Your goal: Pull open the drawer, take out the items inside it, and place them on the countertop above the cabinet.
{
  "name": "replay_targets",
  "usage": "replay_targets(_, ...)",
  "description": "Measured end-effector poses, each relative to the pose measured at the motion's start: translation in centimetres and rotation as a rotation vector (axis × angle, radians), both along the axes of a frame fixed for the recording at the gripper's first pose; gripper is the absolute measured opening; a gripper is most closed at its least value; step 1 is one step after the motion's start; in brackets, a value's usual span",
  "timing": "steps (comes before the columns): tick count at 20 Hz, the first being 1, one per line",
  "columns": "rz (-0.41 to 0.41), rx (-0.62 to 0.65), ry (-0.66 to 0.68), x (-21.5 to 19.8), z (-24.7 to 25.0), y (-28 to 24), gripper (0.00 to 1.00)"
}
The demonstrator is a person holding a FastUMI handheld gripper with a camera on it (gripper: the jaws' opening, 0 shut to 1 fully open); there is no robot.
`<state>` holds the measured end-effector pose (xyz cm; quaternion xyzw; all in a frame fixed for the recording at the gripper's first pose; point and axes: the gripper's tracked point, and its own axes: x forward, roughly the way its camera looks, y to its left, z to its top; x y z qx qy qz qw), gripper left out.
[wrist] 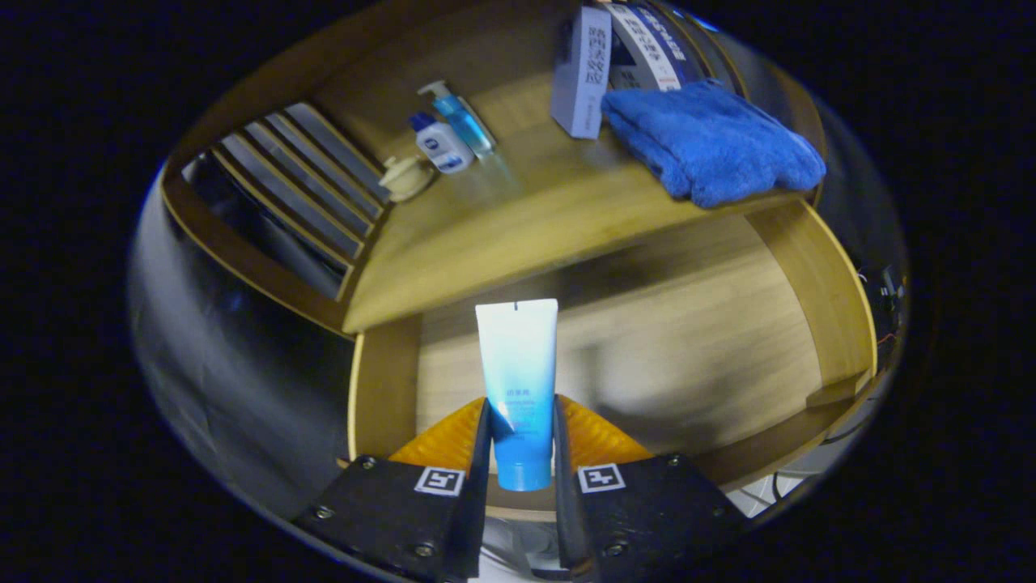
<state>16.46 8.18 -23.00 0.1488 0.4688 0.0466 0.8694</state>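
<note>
A white-to-blue squeeze tube (518, 372) stands upright between my fingers, cap end down, and my gripper (522, 429) is shut on its lower half. It hangs above the open wooden drawer (817, 283), whose bare floor shows beyond and to the right of the tube. The wooden countertop (502, 219) lies beyond the drawer. On it lie a small white bottle with a blue cap (441, 144) and a clear blue pump bottle (463, 120), side by side.
A folded blue towel (712, 142) rests on the countertop's right part, with a white box (581, 71) standing beside it. A small round cream-coloured object (407, 176) sits next to a slatted wooden rack (299, 186) at the left end of the countertop.
</note>
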Motion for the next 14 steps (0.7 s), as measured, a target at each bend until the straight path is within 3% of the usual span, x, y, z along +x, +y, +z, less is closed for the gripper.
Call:
replay_targets(3, 0.004, -0.01, -0.177, 3.0, 3.7, 0.2, 0.37)
replay_targets(7, -0.008, -0.134, -0.37, 8.3, 6.1, -0.7, 0.36)
replay_targets(11, -0.018, -0.233, -0.384, 12.5, 3.8, -1.5, 0.37)
replay_targets(14, -0.025, -0.234, -0.361, 14.4, 1.7, -1.2, 0.36)
